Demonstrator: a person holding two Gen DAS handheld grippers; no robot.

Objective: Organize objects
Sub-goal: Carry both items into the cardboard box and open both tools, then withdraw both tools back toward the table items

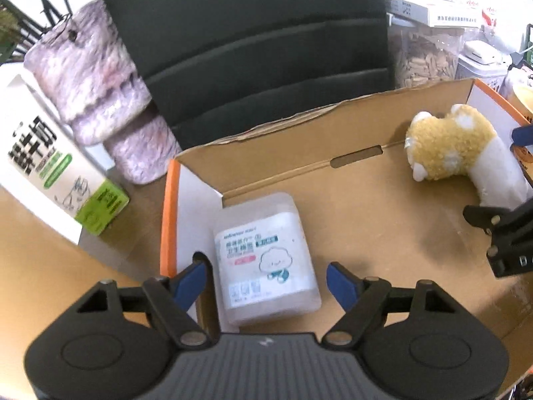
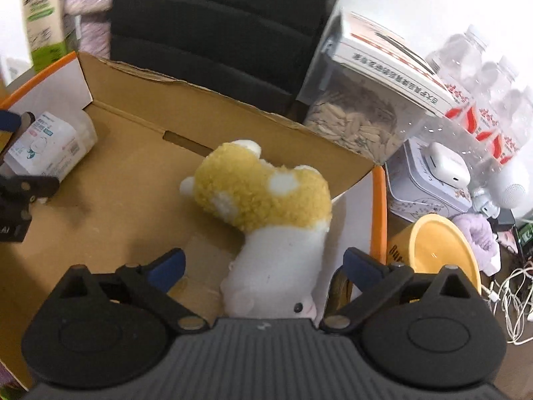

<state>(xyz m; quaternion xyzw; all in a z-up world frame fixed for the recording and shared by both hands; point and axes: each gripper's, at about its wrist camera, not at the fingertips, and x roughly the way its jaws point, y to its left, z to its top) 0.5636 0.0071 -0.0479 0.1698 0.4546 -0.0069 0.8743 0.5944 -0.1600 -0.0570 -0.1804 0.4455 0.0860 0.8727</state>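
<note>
Left wrist view: the left gripper (image 1: pixel 266 280) hangs with its blue-padded fingers (image 1: pixel 190 283) spread to either side of a translucent plastic pack of cotton swabs (image 1: pixel 266 260) with a white cartoon label, touching nothing. The pack lies flat on the floor of a shallow brown cardboard box with orange-edged flaps (image 1: pixel 333 140), tucked into its left corner. From the right wrist camera, the right gripper (image 2: pixel 263 266) likewise stands wide open over a yellow-and-white plush toy (image 2: pixel 266 206), which rests against the box's right side, its white end between the fingers but free of the pads. Both items appear to have been set at opposite ends to leave the middle free for more. Outside the box, on the wooden desk (image 1: pixel 40 266), a white-and-green milk carton (image 1: pixel 56 180) and a wrapped stack of purple rolls (image 1: pixel 100 93) stand upright, likely next to be sorted. A black chair back (image 1: pixel 246 50) rises behind.
</note>
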